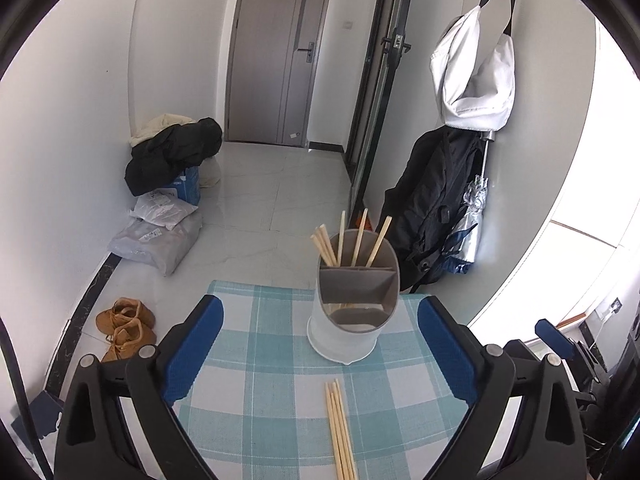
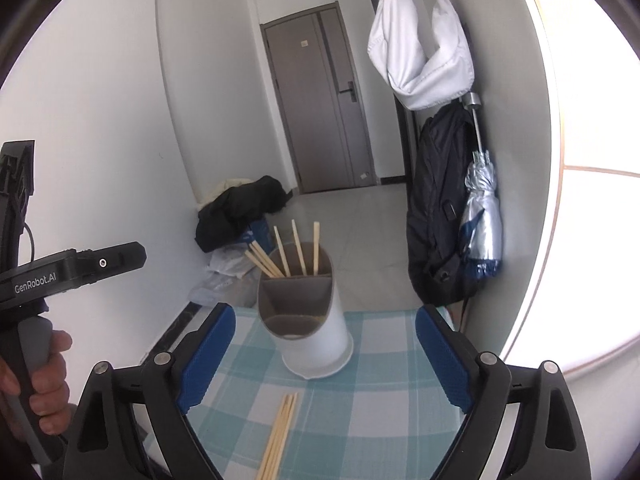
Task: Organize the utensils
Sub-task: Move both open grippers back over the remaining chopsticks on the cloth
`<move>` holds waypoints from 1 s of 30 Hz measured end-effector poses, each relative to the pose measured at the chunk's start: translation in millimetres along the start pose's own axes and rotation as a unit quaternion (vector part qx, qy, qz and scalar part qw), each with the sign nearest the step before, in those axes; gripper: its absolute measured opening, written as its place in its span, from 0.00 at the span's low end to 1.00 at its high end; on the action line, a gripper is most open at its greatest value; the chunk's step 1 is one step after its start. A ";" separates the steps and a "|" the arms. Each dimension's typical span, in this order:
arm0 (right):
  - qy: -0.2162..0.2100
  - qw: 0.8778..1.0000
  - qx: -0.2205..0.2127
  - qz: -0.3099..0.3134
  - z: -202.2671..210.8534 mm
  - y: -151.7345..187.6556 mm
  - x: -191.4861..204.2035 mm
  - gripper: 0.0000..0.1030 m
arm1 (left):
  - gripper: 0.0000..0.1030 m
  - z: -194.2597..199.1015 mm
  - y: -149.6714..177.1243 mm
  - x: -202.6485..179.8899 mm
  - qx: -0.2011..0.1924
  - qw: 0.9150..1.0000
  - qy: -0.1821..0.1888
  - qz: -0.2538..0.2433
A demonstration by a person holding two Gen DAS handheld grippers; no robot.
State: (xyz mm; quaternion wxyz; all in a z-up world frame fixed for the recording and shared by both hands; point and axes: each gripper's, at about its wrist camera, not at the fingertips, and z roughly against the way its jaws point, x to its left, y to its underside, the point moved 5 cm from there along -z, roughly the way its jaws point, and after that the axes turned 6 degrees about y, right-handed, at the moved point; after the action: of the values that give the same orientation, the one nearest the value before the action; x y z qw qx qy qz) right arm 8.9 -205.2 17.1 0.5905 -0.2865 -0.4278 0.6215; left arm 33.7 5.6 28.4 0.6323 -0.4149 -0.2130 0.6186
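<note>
Both the left tongs (image 1: pixel 320 344) and right tongs (image 2: pixel 325 356) gape wide and empty, the loose chopsticks (image 1: pixel 340 428) lying between each pair's pads, lengthwise toward the holder (image 1: pixel 352 308) near the table's (image 1: pixel 248 344) far edge.

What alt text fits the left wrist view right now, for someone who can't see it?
The open left gripper, empty, faces a white holder on a checked cloth, with several chopsticks upright in its far compartment. More loose chopsticks lie on the cloth nearer the camera. Beyond are a door and shoes on the floor.
</note>
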 end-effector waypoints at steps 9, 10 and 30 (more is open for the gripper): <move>0.033 0.999 0.010 0.007 -5.4 29.7 -4.1 0.92 | 0.93 -17.3 26.7 8.5 0.010 1.000 -0.013 0.000; 0.034 0.999 0.016 0.008 -8.6 34.3 -4.4 0.92 | 0.93 -19.5 29.8 9.3 0.012 1.000 -0.013 -0.001; 0.031 0.986 0.160 0.028 -75.7 106.9 9.0 0.92 | 0.93 -75.5 84.0 59.2 0.089 0.994 -0.055 0.029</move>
State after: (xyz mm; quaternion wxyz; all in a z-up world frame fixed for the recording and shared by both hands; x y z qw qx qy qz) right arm 20.6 -175.0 -110.2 0.6239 -0.2198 -0.2963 0.6890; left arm 50.5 33.4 -94.9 0.6361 -0.3287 -0.1794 0.6746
